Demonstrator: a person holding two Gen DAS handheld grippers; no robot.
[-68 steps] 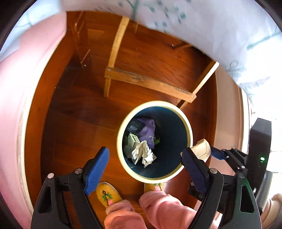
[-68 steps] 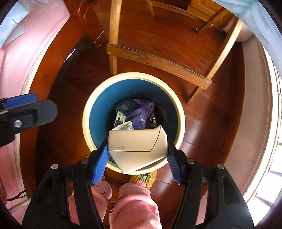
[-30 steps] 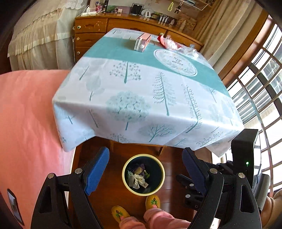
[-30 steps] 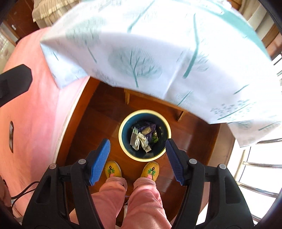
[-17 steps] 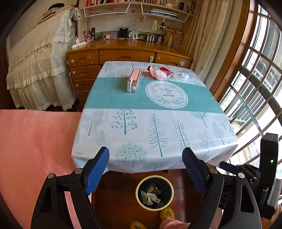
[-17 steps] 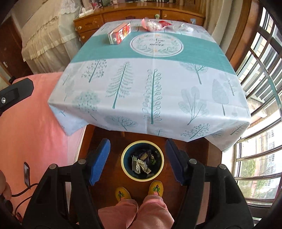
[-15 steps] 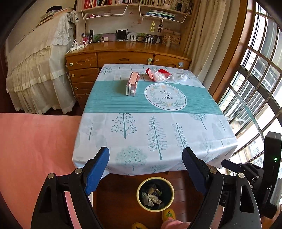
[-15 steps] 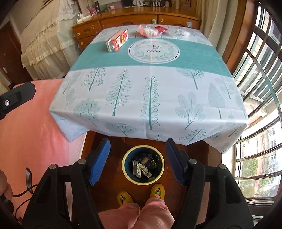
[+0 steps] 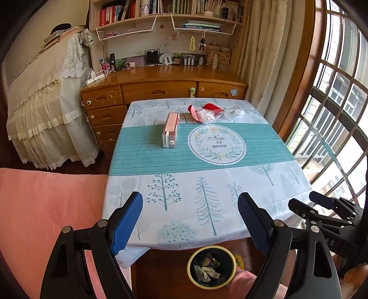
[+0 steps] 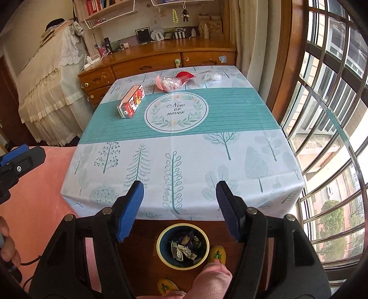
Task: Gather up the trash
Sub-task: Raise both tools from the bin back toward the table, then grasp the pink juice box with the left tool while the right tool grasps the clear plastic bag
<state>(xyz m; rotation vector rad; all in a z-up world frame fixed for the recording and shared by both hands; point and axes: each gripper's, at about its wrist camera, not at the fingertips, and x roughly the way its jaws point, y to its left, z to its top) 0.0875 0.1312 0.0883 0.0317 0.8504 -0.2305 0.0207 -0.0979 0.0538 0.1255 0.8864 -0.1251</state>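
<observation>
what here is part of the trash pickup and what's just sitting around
Job: red box, crumpled red-and-clear wrapper, clear plastic wrap, waste bin, both empty grippers.

Lying about: tablecloth, dresser, bookshelves, slippers.

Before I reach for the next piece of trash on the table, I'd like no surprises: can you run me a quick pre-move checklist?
1. Left gripper empty, jaws open: ok.
2. Right gripper empty, jaws open: ok.
3. Trash left to collect: red-and-clear plastic wrapper, clear crumpled plastic and carton lie at the far end of the table: ok.
4. Near part of the tablecloth bare, nothing in the way: ok.
5. Bin upright on the floor by the table's near edge, room left inside: ok.
6. Whether the carton is empty: cannot tell.
</observation>
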